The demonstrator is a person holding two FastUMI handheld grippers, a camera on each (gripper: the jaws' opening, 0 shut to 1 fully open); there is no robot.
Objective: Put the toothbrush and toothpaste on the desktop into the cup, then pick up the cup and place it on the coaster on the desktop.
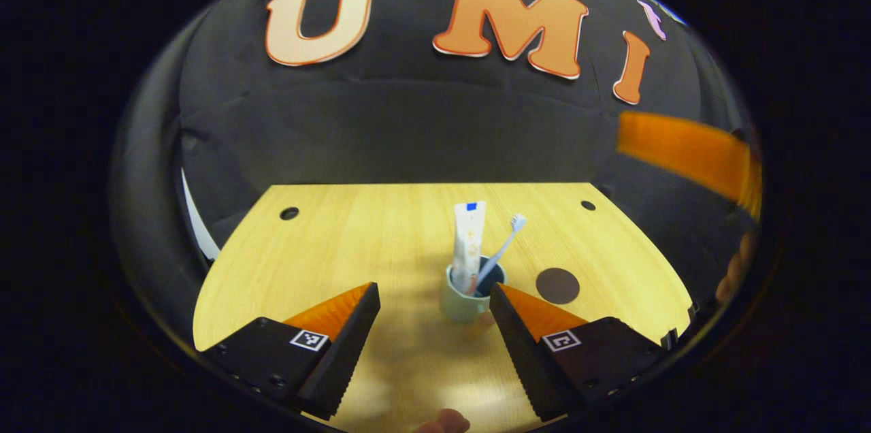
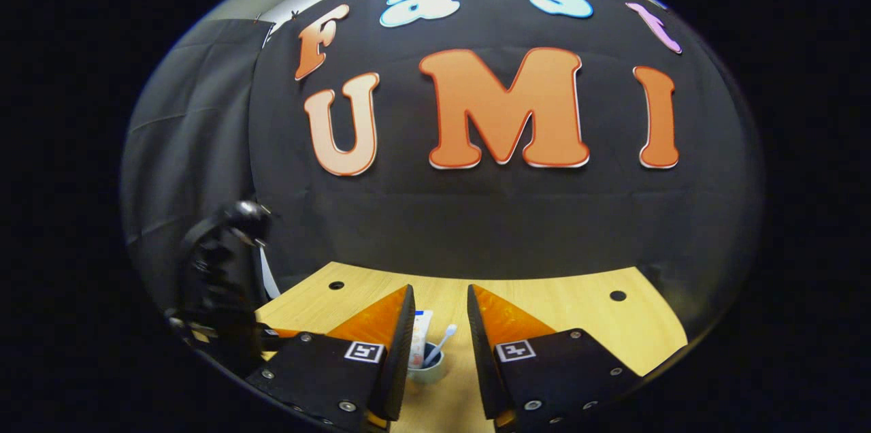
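Observation:
A pale green cup (image 1: pixel 461 302) stands on the wooden desktop (image 1: pixel 340 249). A white toothpaste tube (image 1: pixel 469 242) and a toothbrush (image 1: pixel 502 249) stand upright in it, the brush leaning right. A dark round coaster (image 1: pixel 557 285) lies just right of the cup. My left gripper (image 1: pixel 433 297) is open, low over the table, and the cup sits just beyond its fingertips, close to the right finger. My right gripper (image 2: pixel 439 300) is held high, its jaws a narrow gap apart with nothing between them. Far below that gap are the cup (image 2: pixel 429 370), tube (image 2: pixel 420 331) and brush (image 2: pixel 442 341).
The desktop has a small round hole near each back corner (image 1: pixel 289 213) (image 1: pixel 588 205). The right gripper (image 1: pixel 687 154) is an orange blur at the upper right of the left gripper view. The left gripper's body (image 2: pixel 218 283) shows dark at the left of the right gripper view.

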